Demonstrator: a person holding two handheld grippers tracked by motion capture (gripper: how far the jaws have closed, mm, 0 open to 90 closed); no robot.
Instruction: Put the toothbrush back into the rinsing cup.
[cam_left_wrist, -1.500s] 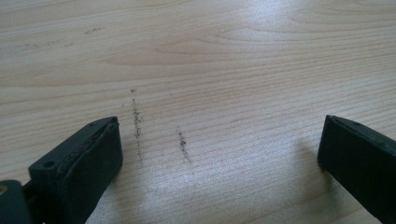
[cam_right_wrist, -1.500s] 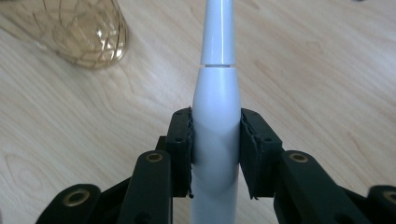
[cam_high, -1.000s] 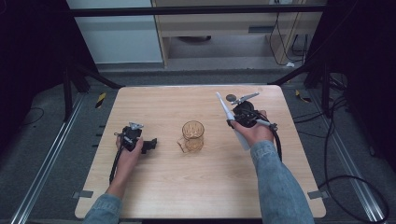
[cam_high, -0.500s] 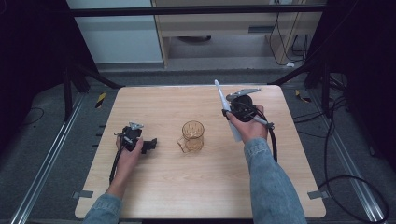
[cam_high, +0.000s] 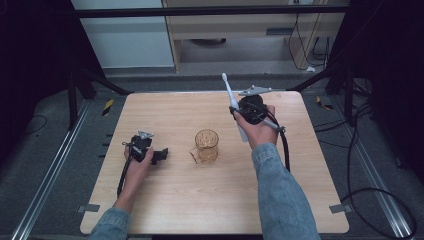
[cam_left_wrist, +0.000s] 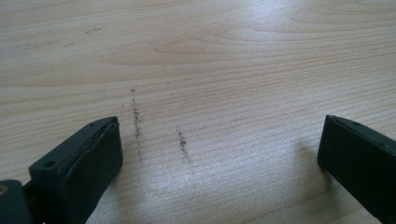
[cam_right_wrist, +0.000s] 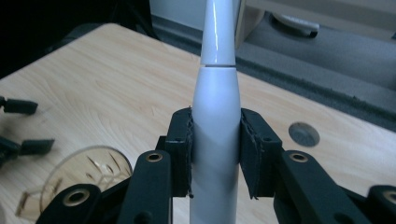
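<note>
Toothbrush (cam_high: 231, 101), white, is pinched tight in the right gripper (cam_high: 239, 111) above the table's (cam_high: 175, 200) far right part, its brush end pointing up and away. Near the middle stands an amber cup (cam_high: 206, 145). The left gripper (cam_high: 159, 155) rests near the left edge, jaws wide apart, holding nothing.

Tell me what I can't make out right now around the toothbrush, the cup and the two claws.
- Toothbrush: its head is cut off by the top edge of the right claw view; too small in the high view to read the bristles.
- Its lower handle: hidden behind the hand and right claw in the high view.
- Amber cup: inside too small to tell whether anything is in it.
- Left claw: wide open over bare table.
</note>
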